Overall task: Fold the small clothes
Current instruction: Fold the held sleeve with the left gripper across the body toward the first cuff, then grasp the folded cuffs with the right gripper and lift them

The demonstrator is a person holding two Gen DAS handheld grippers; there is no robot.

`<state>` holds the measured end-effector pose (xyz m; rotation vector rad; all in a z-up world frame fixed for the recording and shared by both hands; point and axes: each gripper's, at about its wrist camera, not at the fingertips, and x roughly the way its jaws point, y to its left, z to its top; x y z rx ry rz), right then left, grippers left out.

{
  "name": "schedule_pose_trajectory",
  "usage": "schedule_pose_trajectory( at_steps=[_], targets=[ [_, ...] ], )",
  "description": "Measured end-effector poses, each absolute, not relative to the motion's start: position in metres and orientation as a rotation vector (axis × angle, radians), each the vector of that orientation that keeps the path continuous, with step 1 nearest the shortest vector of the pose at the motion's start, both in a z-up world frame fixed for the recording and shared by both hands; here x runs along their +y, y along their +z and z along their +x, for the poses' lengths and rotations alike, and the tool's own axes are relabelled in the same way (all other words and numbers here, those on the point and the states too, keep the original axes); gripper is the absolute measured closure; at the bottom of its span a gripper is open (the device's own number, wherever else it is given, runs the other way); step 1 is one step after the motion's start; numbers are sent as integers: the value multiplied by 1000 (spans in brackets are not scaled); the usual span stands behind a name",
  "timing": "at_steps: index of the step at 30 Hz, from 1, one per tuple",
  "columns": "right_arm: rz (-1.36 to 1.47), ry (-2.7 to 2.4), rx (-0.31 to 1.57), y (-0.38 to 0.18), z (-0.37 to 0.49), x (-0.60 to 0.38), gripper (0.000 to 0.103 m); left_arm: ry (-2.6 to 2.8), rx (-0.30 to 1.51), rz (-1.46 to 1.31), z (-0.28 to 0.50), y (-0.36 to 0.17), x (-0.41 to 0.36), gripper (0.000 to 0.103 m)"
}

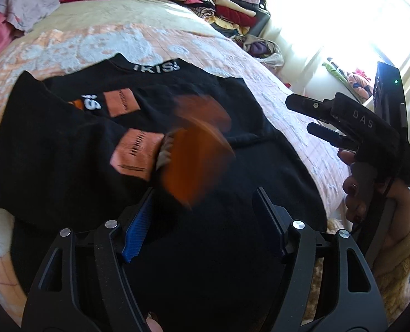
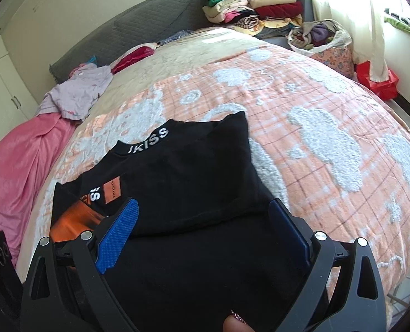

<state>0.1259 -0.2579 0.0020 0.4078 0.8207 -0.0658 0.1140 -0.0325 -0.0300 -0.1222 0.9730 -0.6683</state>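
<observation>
Peach quilted bedspread (image 2: pixel 329 171) with pale fleecy patches, stacked folded clothes (image 2: pixel 254 8) at twelve o'clock by the bright window, loose lilac and pink laundry (image 2: pixel 80 91) at ten. Lying across the near half of the bed: black sweatshirt (image 2: pixel 182 171), white lettering on the collar, orange patches on the chest, one side already turned in over the front. Judged light, limp and prone to sagging; no stiffness to carry a crease, so folds likely to slump unless laid flat and smoothed. Best taken at a doubled edge, hem corner or shoulder seam, pinching both layers together. Left gripper (image 1: pixel 205 210) spread wide over the dark cloth, nothing pinched between the blue pads; a blurred orange flap (image 1: pixel 199 149) just ahead at twelve, apparently loose. Right gripper (image 2: pixel 205 235) likewise gaping above the lower part of the sweatshirt, nothing clamped, and seen from the left view at three o'clock off the cloth.
</observation>
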Motion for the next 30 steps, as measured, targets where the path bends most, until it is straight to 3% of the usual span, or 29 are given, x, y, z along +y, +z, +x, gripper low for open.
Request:
schedule_pose_trajectory(
  at_steps=[10,12,19,21,24,26,30],
  targets=[
    [456,96,898,-15,123,-234,9,-568,902,-133,114,-4,-4,34],
    [439,138,920,-19,123,-219,9,-490,891,-120,119,-2,9,25],
    [364,214,1027,-47,126,-170,24,-362,877,-184,129,0,57,24],
    [350,210,1035,-54,125,-161,32,-336,873,-201,129,1,68,24],
    [314,217,1006,-55,126,-150,57,-309,867,-235,128,2,82,24],
    [315,244,992,-53,129,-147,85,-292,862,-252,127,3,91,24],
    [261,290,929,-35,136,-142,90,-273,858,-284,127,4,103,24]
  ],
)
